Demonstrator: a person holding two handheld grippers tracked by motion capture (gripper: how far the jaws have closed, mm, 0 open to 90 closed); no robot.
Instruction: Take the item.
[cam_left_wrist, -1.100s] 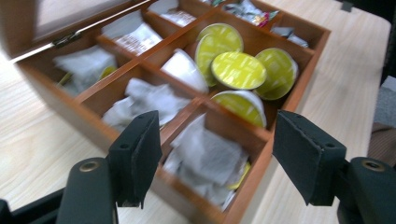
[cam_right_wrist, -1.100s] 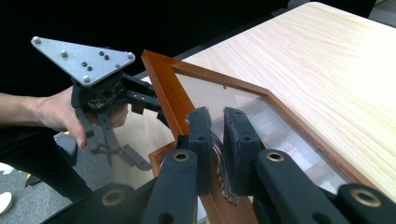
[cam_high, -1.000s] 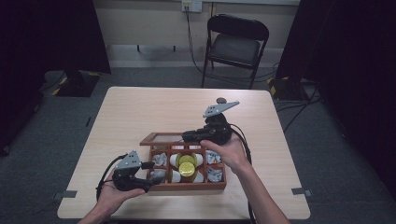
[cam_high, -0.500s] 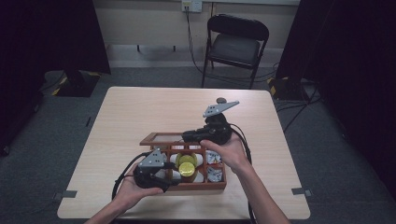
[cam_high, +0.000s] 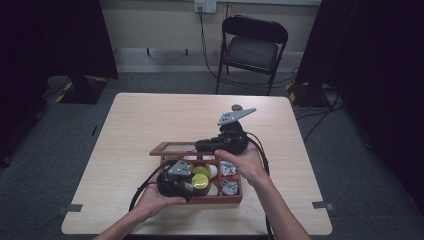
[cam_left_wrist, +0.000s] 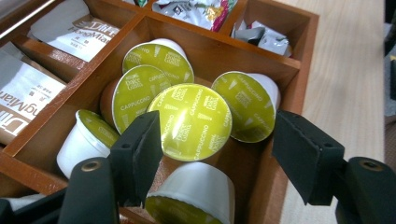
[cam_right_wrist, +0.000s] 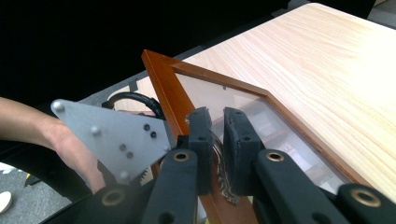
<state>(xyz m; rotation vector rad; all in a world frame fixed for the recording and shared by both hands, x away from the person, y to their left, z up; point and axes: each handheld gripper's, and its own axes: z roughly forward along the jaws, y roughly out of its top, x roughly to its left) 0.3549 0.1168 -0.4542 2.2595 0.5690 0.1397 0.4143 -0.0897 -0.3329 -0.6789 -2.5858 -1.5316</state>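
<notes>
A wooden compartment box (cam_high: 220, 199) stands at the table's near edge. Its glass-windowed lid (cam_high: 172, 148) is raised. My right gripper (cam_high: 201, 146) is shut on a small metal handle at the lid's rim, seen between the pads (cam_right_wrist: 201, 135). My left gripper (cam_high: 191, 184) hovers over the compartment of green-lidded cappuccino capsules (cam_left_wrist: 194, 121). Its jaws have just been opening and stand apart. One capsule lies between them with a gap at the right pad (cam_left_wrist: 299, 154). Another capsule (cam_left_wrist: 191, 193) lies on its side just below.
Other compartments hold tea sachets (cam_left_wrist: 28, 93) and foil packets (cam_left_wrist: 196, 11). The box wall (cam_left_wrist: 289, 84) rises to the right of the capsules. Bare table (cam_high: 165, 120) stretches behind and to the left of the box. A folding chair (cam_high: 252, 47) stands beyond the table.
My left gripper has moved right from the table beside the box to over the capsule compartment. The right gripper and the lid have stayed put.
</notes>
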